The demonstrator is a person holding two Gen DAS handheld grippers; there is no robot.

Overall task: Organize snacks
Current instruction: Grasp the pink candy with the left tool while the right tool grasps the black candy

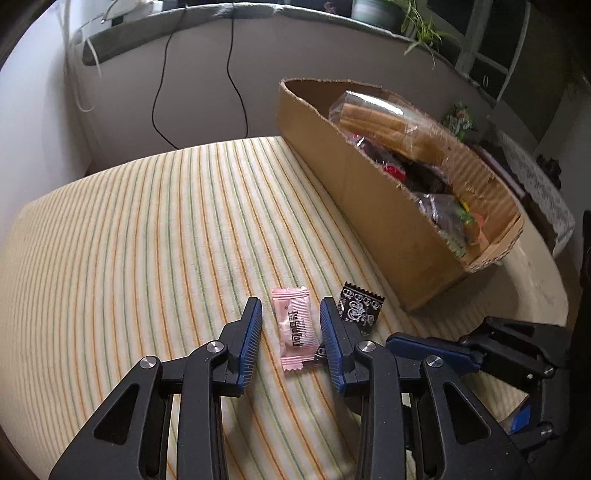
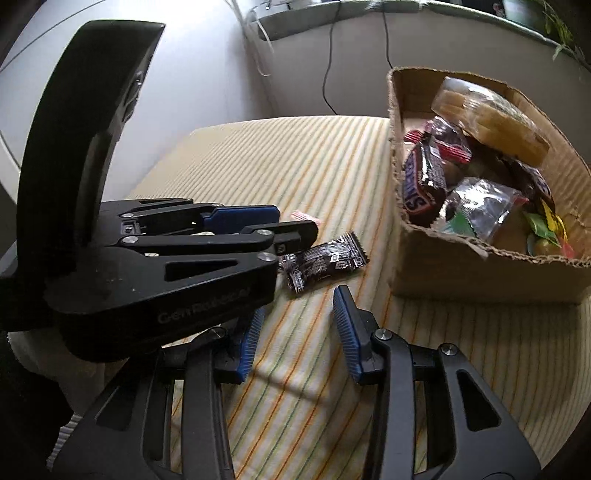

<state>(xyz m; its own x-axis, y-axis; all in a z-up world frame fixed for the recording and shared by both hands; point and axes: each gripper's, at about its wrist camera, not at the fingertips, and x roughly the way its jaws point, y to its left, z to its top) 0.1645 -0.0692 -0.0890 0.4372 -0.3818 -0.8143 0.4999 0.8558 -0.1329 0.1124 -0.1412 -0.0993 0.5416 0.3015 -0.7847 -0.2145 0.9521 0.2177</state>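
Left gripper (image 1: 290,325) wide open around pink candy (image 1: 296,329), right gripper (image 2: 300,312) open, empty.

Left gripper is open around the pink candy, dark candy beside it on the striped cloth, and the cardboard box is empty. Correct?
Not quite: the cardboard box is not empty. The right wrist view shows it holding a Snickers bar and other wrapped snacks. The rest stands: left gripper is open around the pink candy, dark candy beside it on the striped cloth.

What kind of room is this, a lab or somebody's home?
Most likely a home. A striped cloth covers the surface, a torn cardboard box holds shop-bought snacks, and a houseplant trails from the ledge near a window. Nothing here looks like a lab.
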